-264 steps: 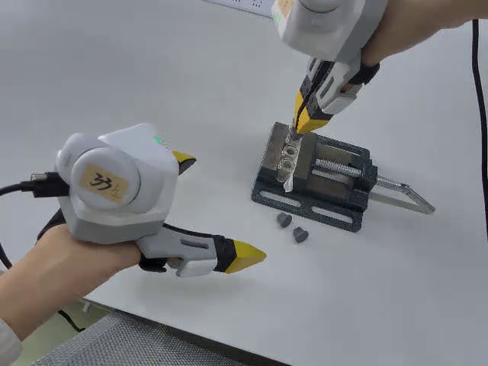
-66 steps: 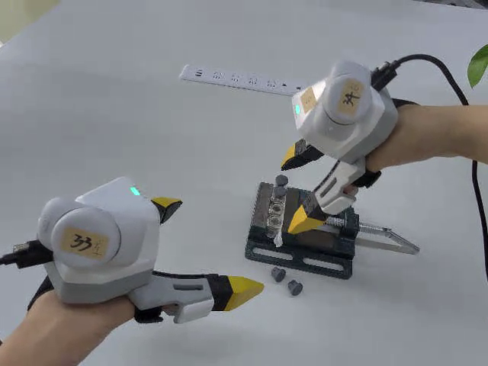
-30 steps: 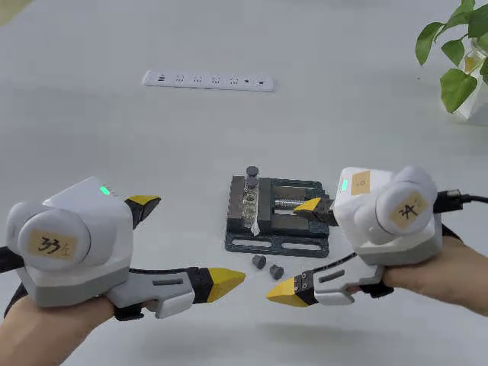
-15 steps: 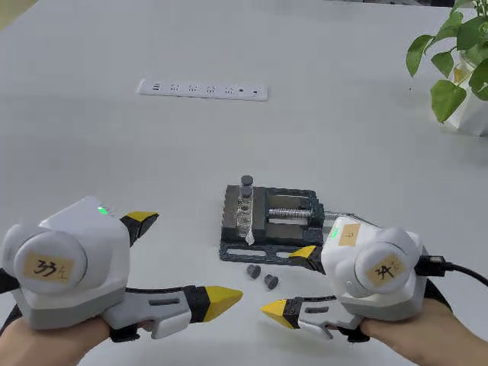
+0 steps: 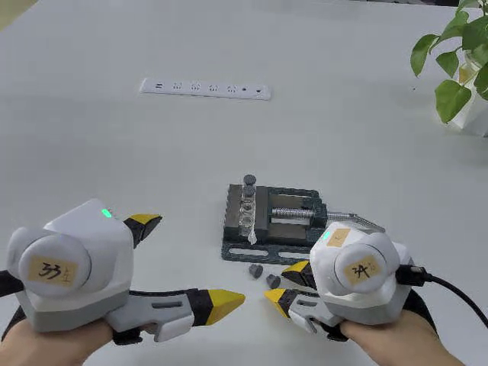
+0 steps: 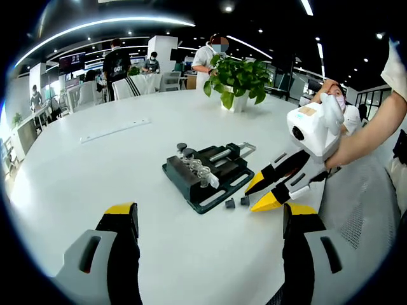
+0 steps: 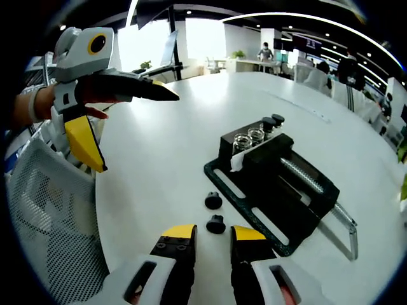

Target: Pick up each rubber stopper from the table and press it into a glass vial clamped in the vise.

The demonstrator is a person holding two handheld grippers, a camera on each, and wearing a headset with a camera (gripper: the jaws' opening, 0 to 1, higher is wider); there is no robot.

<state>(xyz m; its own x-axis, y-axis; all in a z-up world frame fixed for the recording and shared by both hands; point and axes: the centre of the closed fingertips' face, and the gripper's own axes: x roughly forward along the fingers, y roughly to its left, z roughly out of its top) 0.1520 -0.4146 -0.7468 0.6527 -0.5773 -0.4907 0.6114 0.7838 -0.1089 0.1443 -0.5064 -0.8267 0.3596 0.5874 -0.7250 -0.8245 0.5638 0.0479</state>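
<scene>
My right gripper (image 7: 212, 236) has its jaws a narrow gap apart and empty, and the nearer rubber stopper (image 7: 215, 223) lies on the table (image 7: 159, 140) just ahead of the tips, in line with that gap. My left gripper (image 6: 210, 210) is off to the side, jaws spread wide. The second stopper (image 7: 213, 201) sits just beyond, small and dark grey like the first, and past them the vise (image 7: 280, 184) clamps four glass vials (image 7: 248, 140), the far two capped.
</scene>
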